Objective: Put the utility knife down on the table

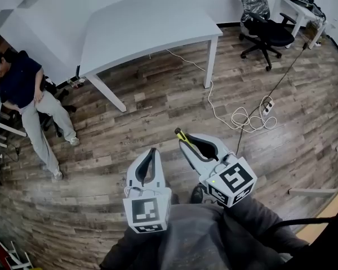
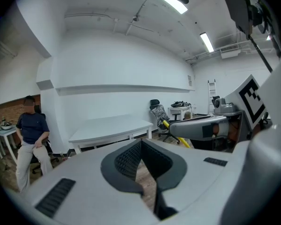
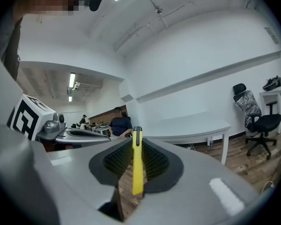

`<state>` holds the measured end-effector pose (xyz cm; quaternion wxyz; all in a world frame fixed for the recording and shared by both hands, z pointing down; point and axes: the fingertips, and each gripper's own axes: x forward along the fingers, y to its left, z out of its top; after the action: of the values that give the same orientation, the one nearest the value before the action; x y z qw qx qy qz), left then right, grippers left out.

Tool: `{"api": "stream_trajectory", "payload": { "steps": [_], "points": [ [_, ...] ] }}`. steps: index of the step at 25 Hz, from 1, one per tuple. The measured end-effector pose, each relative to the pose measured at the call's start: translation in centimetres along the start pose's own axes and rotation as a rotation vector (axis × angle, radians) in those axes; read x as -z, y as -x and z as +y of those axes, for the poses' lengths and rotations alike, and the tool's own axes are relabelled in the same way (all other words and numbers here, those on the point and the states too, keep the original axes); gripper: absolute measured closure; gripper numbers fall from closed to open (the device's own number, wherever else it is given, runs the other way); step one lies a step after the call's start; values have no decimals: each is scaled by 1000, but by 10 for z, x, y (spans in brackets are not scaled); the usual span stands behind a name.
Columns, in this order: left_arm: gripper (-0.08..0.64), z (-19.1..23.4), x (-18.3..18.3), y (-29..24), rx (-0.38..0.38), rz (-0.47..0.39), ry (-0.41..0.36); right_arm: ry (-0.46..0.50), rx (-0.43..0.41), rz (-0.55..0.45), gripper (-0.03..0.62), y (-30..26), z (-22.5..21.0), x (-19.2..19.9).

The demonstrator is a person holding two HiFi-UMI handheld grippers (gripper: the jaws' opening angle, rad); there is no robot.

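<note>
Right claw point(image 3: 136, 150) clenched on the utility knife point(image 3: 137, 168), ribbed pads pressing both flat sides of the yellow body. Long axis of the knife in line with the jaws, dark tip poking out just past the fingertips, rear end back toward the palm of the claw. Held in the air over bare wood floor point(image 1: 158, 111), touching nothing but the pads.

Straight ahead of that claw, well apart and across open floor: the white table point(image 1: 146, 27), top bare, near edge facing the claw. Probably a walk or a long reach forward before any lowering, then the knife tipped flat so its length lies along the tabletop.

Just beside and to the left of the right claw: left claw point(image 1: 151, 152), pads closed together on nothing. Farther from the knife and likely no part in the set-down; right hand plainly the one for the job.

Count: one utility knife, two claws, one large table, one smaller desk point(image 1: 290, 7) far off to the right, one office chair point(image 1: 267, 32) beside it, one seated person point(image 1: 22, 89) off to the left.
</note>
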<state>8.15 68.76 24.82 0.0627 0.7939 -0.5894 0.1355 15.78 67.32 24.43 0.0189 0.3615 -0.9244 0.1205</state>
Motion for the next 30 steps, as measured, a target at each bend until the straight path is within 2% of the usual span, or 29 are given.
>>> {"api": "stream_trajectory", "payload": {
  "steps": [8, 17, 24, 30],
  "points": [
    [557, 42, 0, -51, -4, -1, 32, 4, 0, 23, 529, -54, -25, -2],
    [557, 119, -21, -123, 30, -12, 43, 16, 27, 32, 529, -152, -51, -26],
    [557, 170, -29, -153, 59, -11, 35, 20, 64, 37, 529, -207, -60, -41],
    [557, 188, -31, -172, 66, -4, 42, 20, 79, 43, 529, -229, -70, -46]
  ]
}}
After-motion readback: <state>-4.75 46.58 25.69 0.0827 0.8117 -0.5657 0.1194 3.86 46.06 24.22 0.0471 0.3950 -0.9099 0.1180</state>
